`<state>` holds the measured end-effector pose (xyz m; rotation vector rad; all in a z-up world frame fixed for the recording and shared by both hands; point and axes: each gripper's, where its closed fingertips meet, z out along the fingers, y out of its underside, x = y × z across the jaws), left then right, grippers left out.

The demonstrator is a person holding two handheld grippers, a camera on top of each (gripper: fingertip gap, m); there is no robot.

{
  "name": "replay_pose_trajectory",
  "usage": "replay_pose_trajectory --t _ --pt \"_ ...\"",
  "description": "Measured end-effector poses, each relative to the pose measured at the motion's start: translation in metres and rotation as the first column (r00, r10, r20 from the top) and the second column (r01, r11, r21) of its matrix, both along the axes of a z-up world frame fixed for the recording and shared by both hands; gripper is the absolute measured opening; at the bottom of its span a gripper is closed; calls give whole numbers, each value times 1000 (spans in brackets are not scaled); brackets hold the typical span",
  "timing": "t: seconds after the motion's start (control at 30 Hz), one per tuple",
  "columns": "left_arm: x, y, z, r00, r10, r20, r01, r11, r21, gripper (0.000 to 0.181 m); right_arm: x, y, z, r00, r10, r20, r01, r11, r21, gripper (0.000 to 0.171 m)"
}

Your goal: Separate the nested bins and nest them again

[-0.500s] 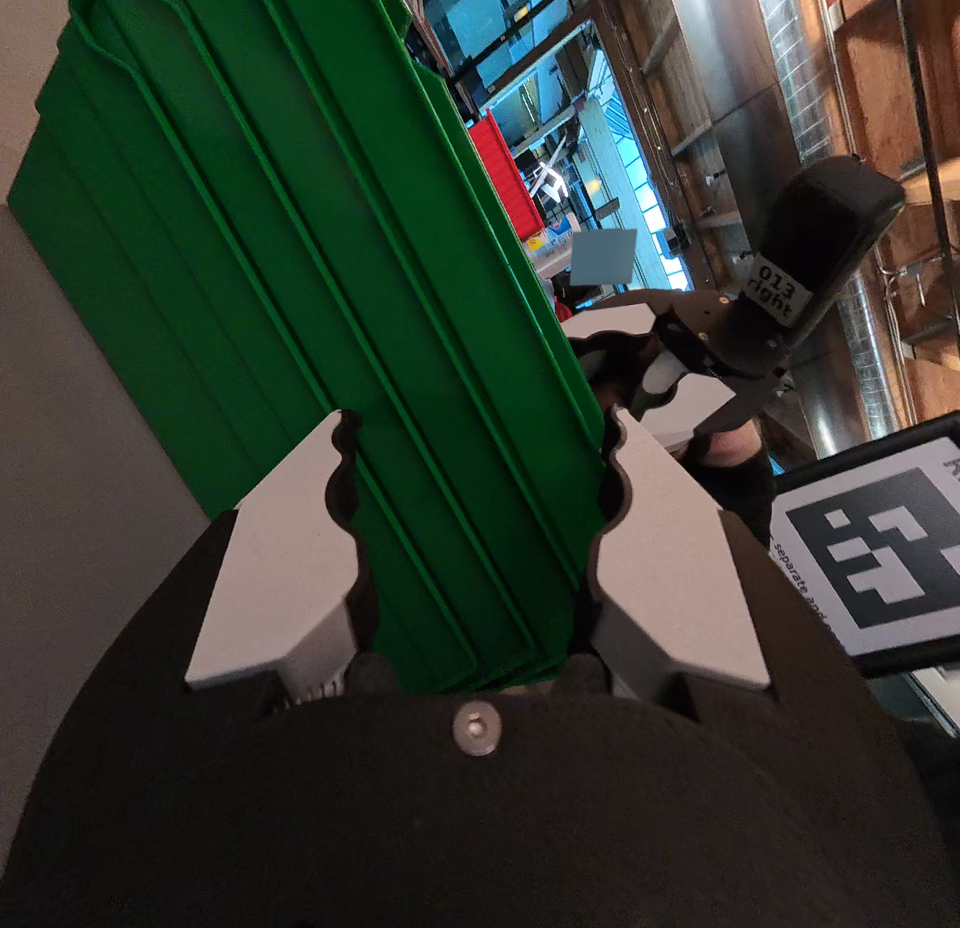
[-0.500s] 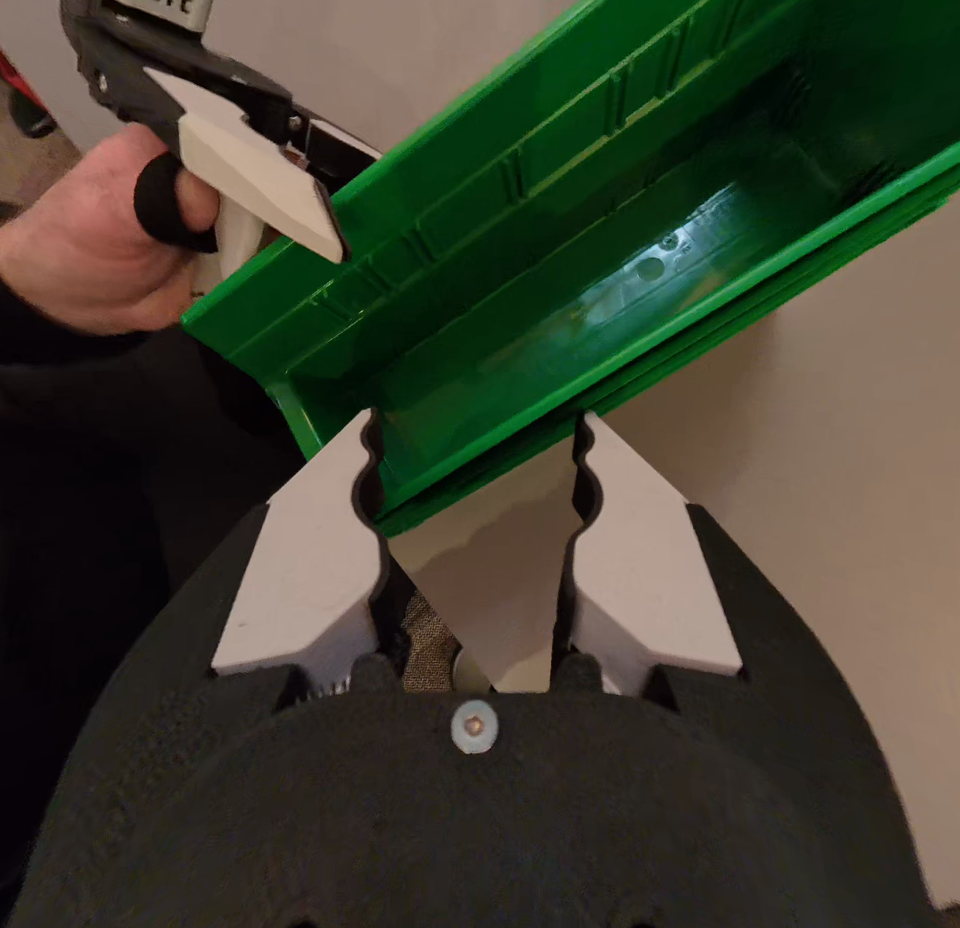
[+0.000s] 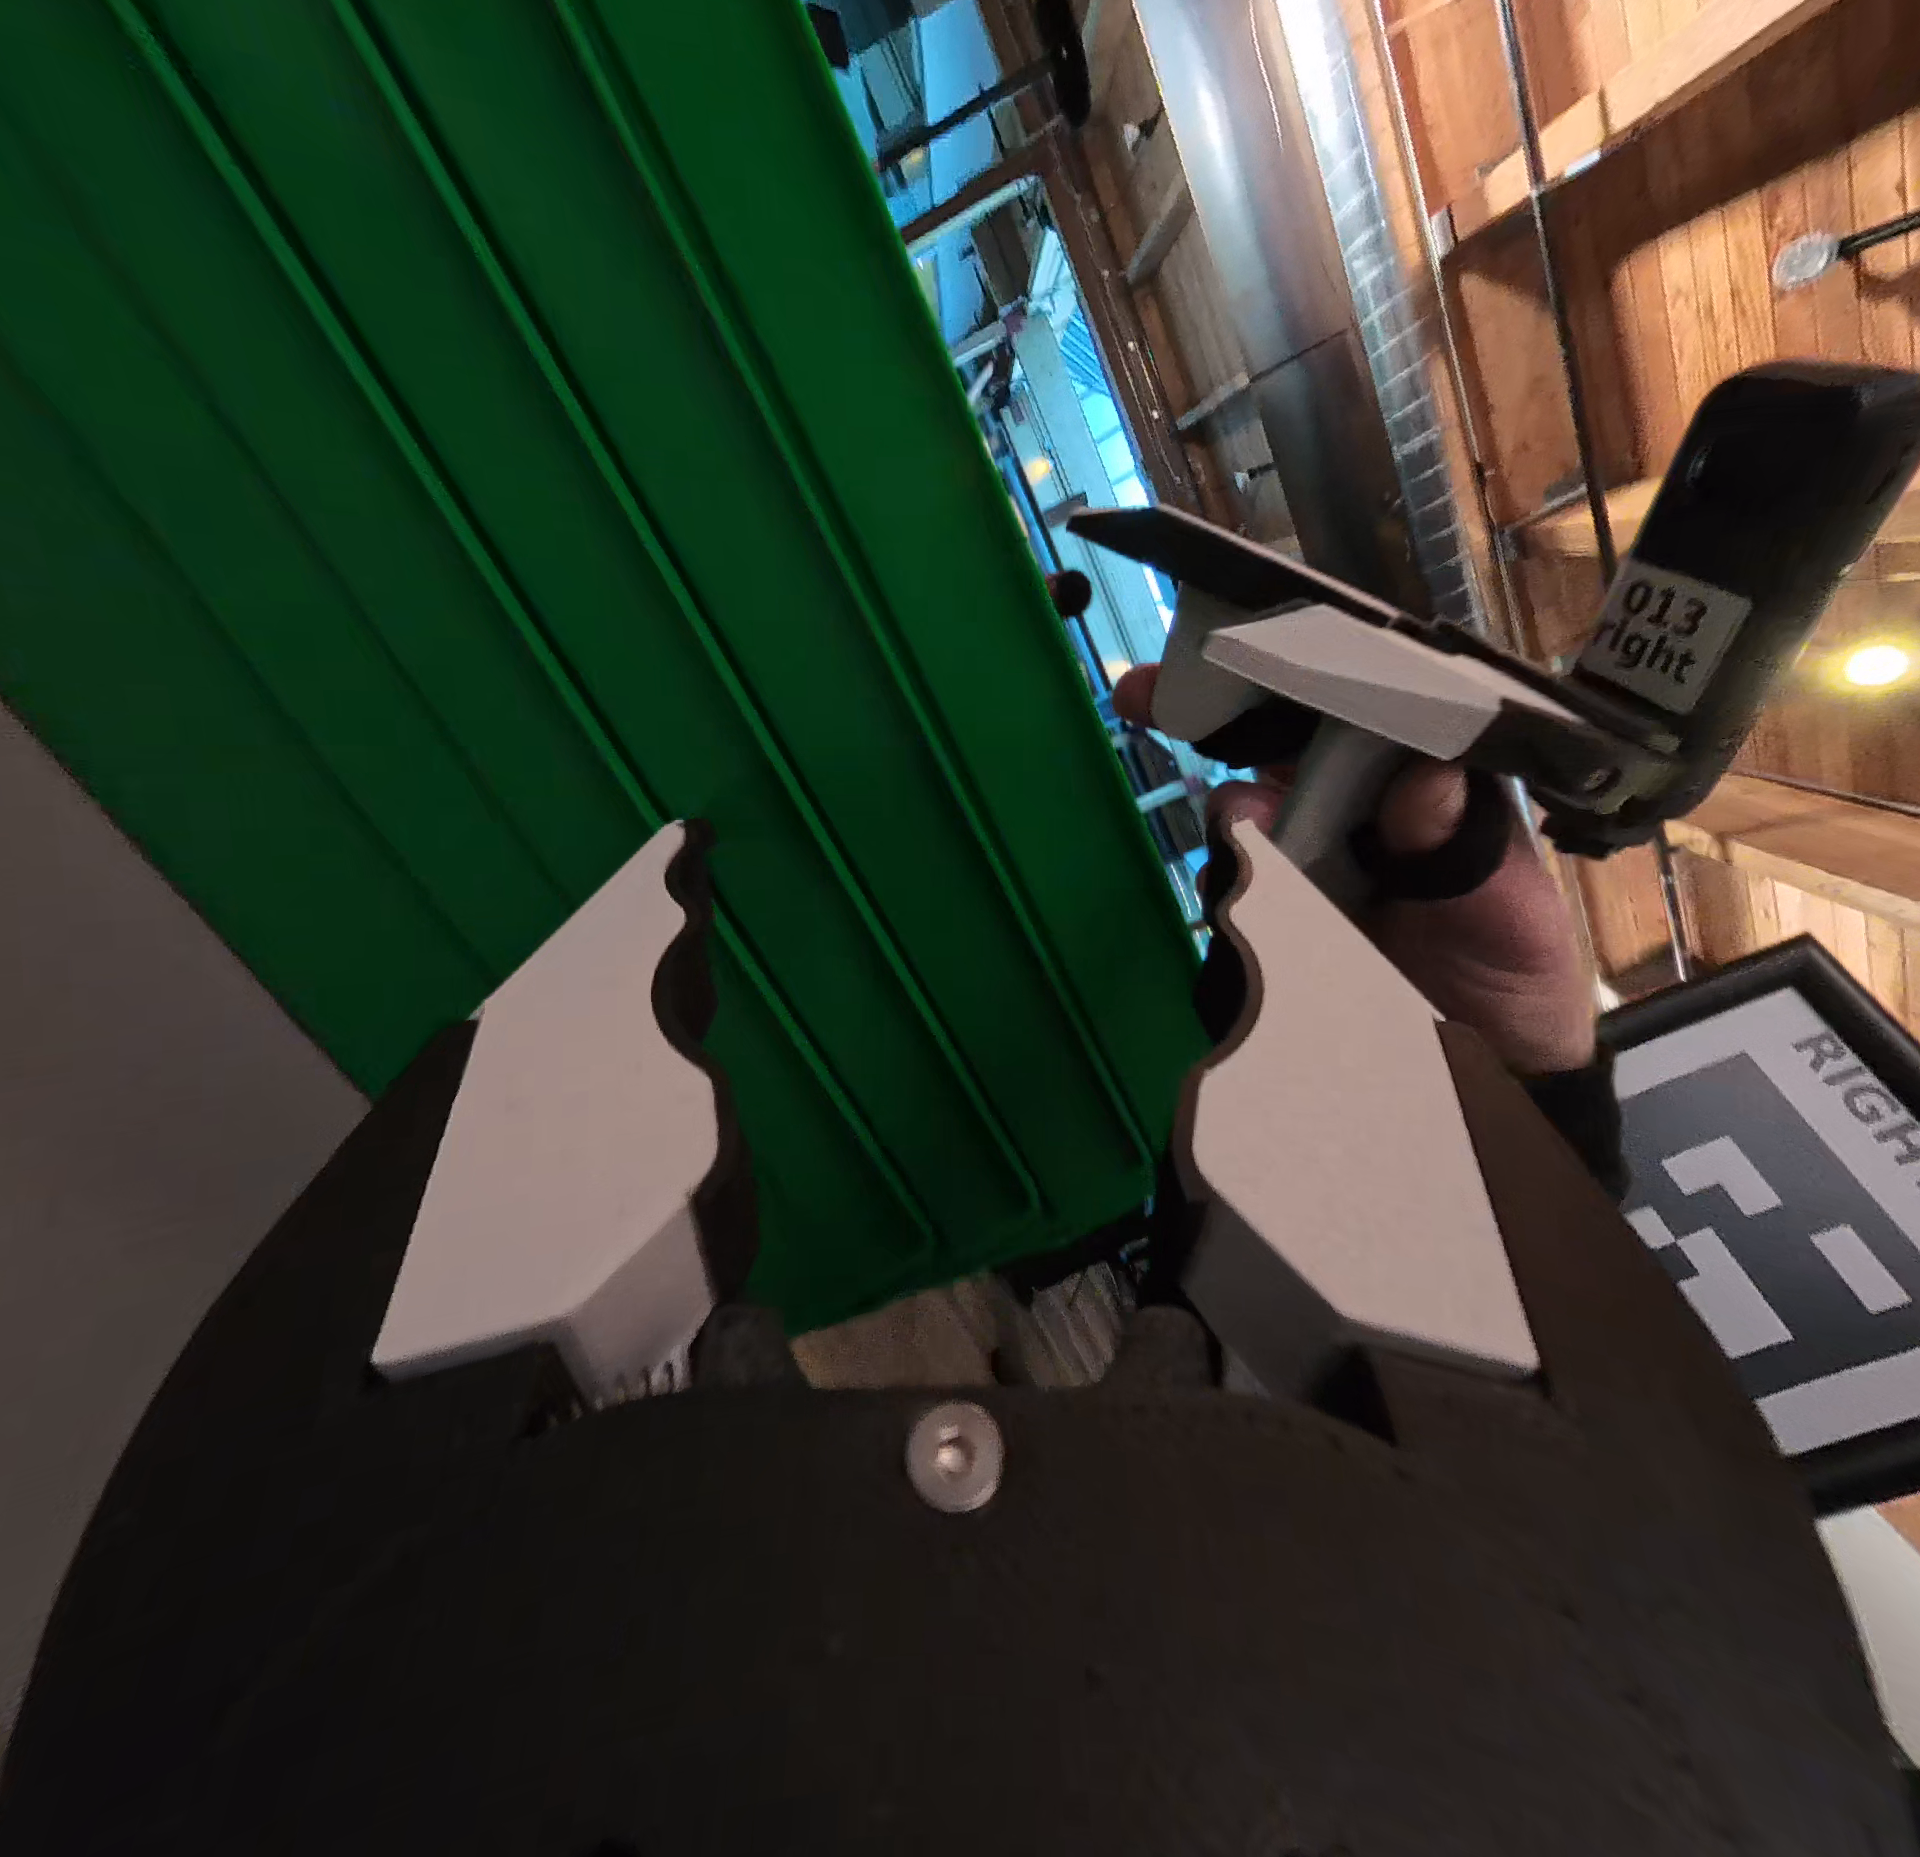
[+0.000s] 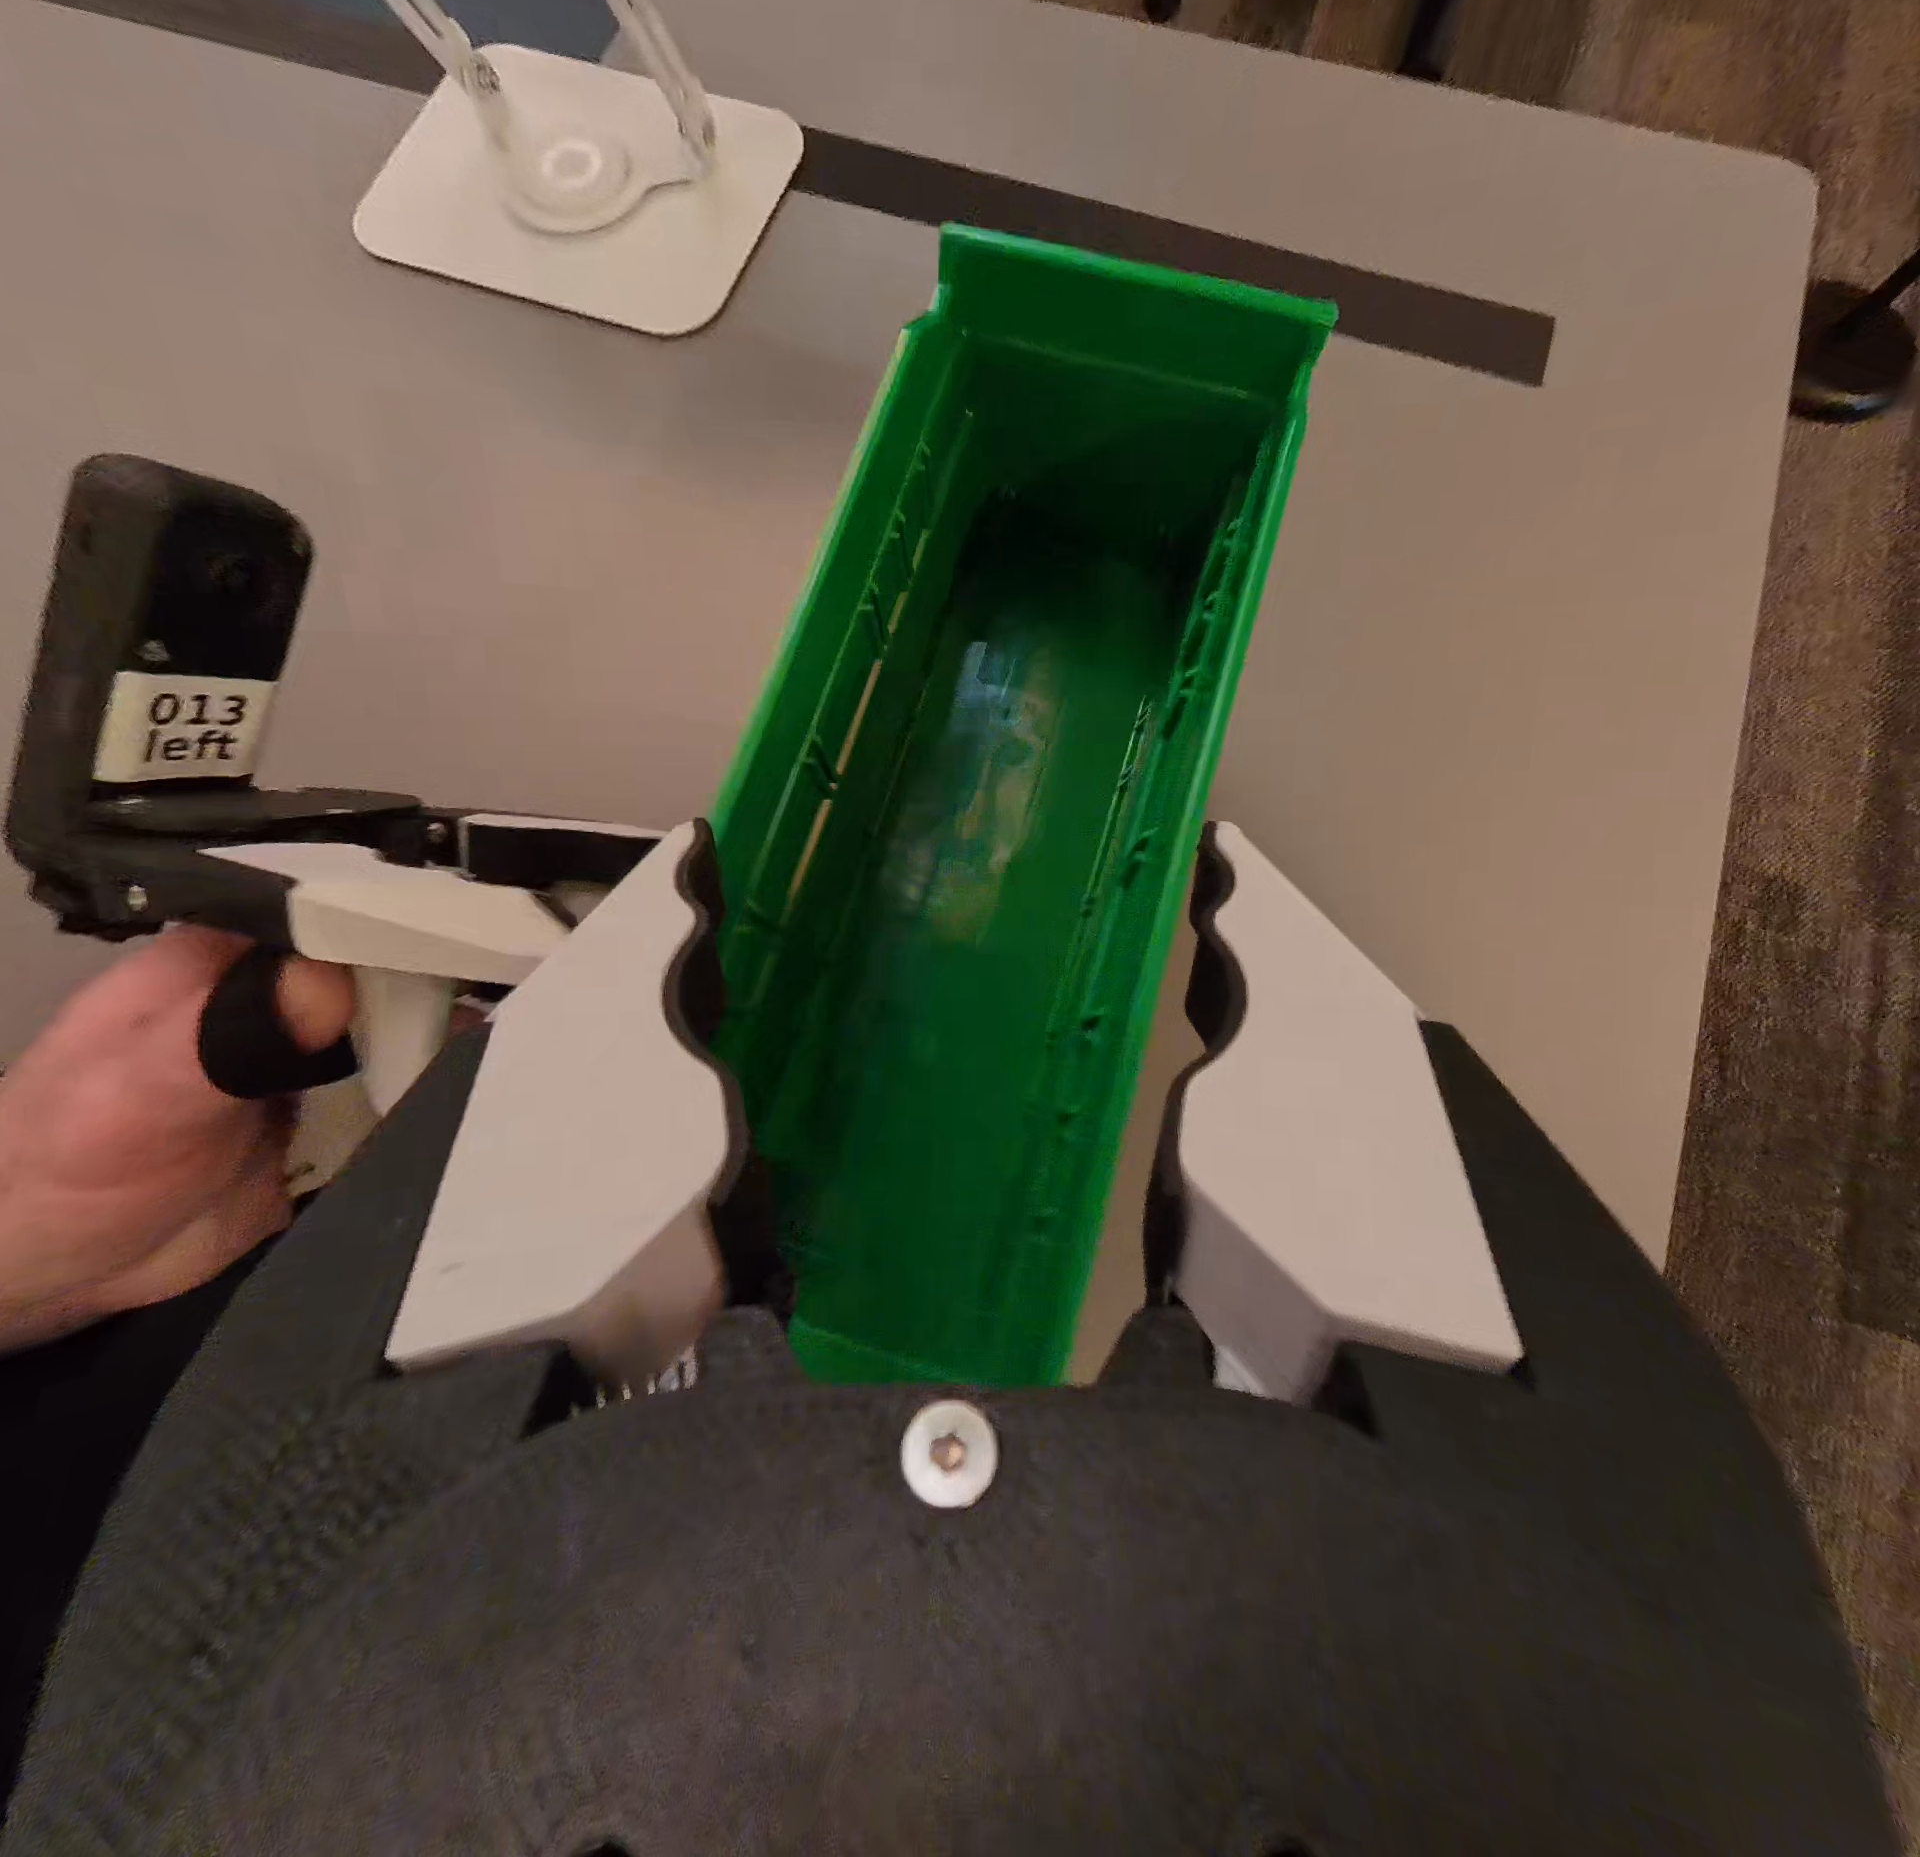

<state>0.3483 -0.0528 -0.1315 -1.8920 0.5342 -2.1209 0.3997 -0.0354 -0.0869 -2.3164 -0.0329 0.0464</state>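
We straddle green bins [image 4: 997, 872] near tabletop [image 4: 1558, 664] right edge, fingers of both grippers wide, gripping nothing; stiff, light, slick plastic: pinch rim.

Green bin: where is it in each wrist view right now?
Left wrist view: green bin fills the upper left, ribbed outside showing, its lower end between the left tongs.
Right wrist view: centre, open inside showing, between the right tongs.
Shared landmark: the grey table.
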Motion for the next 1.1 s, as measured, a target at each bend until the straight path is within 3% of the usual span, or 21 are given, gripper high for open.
replay_pose_trajectory --t 0.13,0.23,0.53,0.7,0.87,1.1 --pt "12 -15 3 997 -77 31 77 997 6 97 2 -11 -11 1000 8 -18 -9 998 -61 114" --pt "-2 -23 4 990 -139 5 138 986 90 96 11 -11 -26 999 -6 37 10 994 -107 125" --pt "-128 19 -23 966 -96 -238 160 951 265 97 23 -2 -32 994 -53 101 65 990 -123 110" --pt "-220 58 -45 916 59 -398 109 915 388 97 26 5 -33 989 -45 137 69 983 -172 116" --pt "-286 92 -47 898 193 -396 -23 919 394 93 25 10 -43 993 -1 117 33 962 -271 115" --pt "-303 108 -54 904 214 -370 -84 938 335 91 27 12 -40 992 16 124 19 959 -281 97"
